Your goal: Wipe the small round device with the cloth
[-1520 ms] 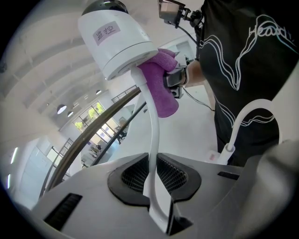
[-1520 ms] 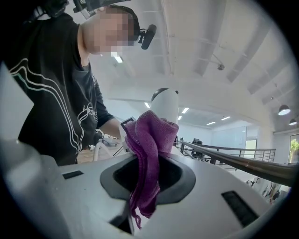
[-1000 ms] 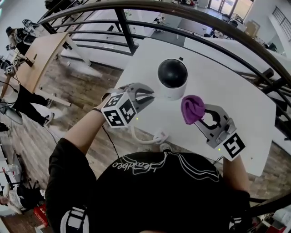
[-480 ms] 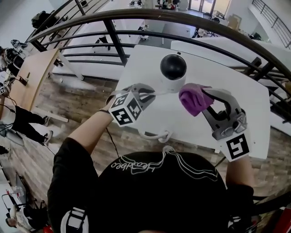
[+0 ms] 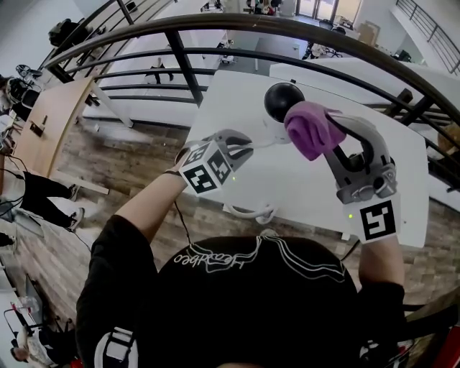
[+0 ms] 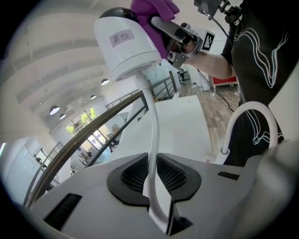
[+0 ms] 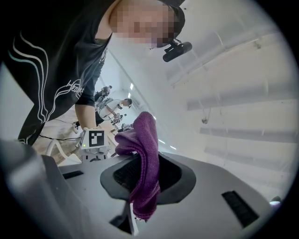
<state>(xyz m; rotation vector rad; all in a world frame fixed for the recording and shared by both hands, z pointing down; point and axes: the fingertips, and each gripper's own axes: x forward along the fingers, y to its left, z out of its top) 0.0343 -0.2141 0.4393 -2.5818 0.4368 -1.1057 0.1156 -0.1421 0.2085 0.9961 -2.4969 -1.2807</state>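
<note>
The small round device (image 5: 282, 102), a white body with a black dome, is at the far side of the white table (image 5: 302, 187). Its white cable (image 6: 153, 140) runs from its base down between the jaws of my left gripper (image 5: 248, 147), which is shut on it. In the left gripper view the device (image 6: 126, 42) shows from below, with the purple cloth (image 6: 152, 14) against its dome. My right gripper (image 5: 334, 126) is shut on the cloth (image 5: 310, 129), which overlaps the dome's right side. In the right gripper view the cloth (image 7: 145, 163) hangs bunched from the jaws.
The cable (image 5: 251, 212) loops over the table's near edge. A dark curved metal railing (image 5: 215, 32) runs behind the table. Beyond it are wood flooring, other tables (image 5: 54, 100) and people standing at the left.
My right gripper has carried the cloth up and away from me, from the table's near middle to the dome. The left gripper keeps its hold on the cable.
</note>
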